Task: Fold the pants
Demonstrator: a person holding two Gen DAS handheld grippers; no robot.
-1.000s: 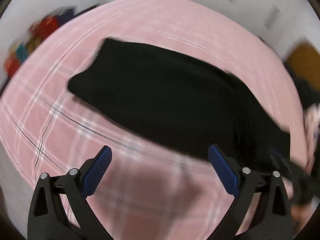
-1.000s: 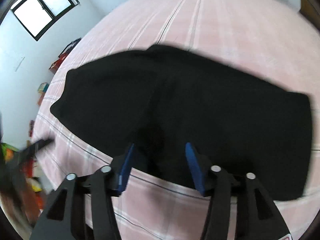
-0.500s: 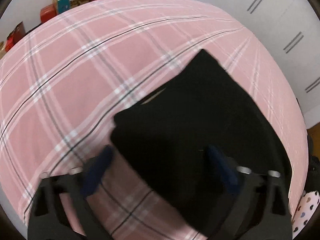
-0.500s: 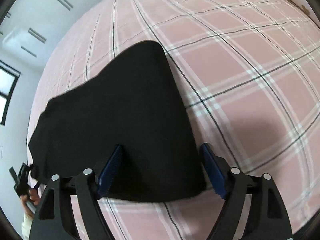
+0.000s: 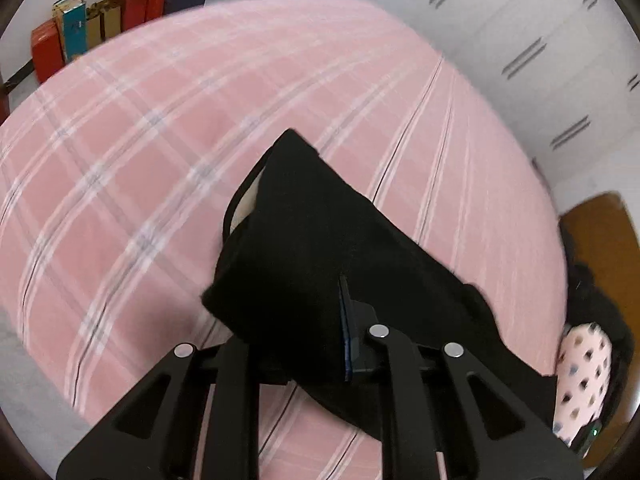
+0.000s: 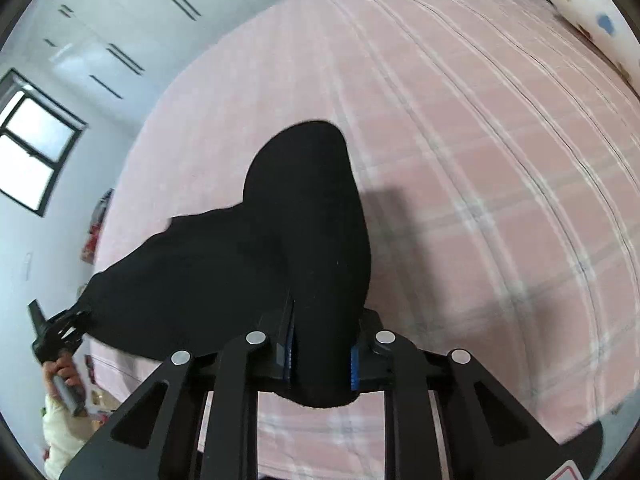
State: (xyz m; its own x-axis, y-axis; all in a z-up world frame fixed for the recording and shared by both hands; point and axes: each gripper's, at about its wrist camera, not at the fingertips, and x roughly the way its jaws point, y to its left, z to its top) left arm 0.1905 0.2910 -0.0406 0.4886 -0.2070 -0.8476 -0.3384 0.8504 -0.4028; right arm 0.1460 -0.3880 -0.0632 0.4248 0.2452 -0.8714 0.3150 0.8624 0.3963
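1. Black pants (image 5: 320,248) lay on the pink plaid bedsheet (image 5: 132,152), partly lifted at both near ends.
2. Left gripper (image 5: 320,336) was clamped on the pants. Only the right blue pad showed; the other finger was buried under black cloth.
3. In the left wrist view the pants ran as a long band from lower right up to a pointed corner near the middle of the bed, long axis diagonal. A pale inner lining (image 5: 250,200) showed at the open edge on the left side of that corner.
4. Right gripper (image 6: 320,354) was closed tight on a bunched fold of the pants (image 6: 304,232), cloth squeezed between both blue pads.
5. In the right wrist view one leg stretched straight away from the gripper to a rounded tip up the bed. The rest of the fabric spread off to the lower left, toward the left gripper (image 6: 60,332) seen small at the frame edge, held by the person's hand (image 6: 64,372).
6. Gift bags and boxes (image 5: 100,28) stood along the wall beyond the bed.
7. White wardrobe doors (image 5: 520,40) with dark handles were behind the bed.
8. A polka-dot pillow (image 5: 584,376) sat at the bed's right edge.
9. A window (image 6: 32,148) showed on the left wall in the right wrist view.
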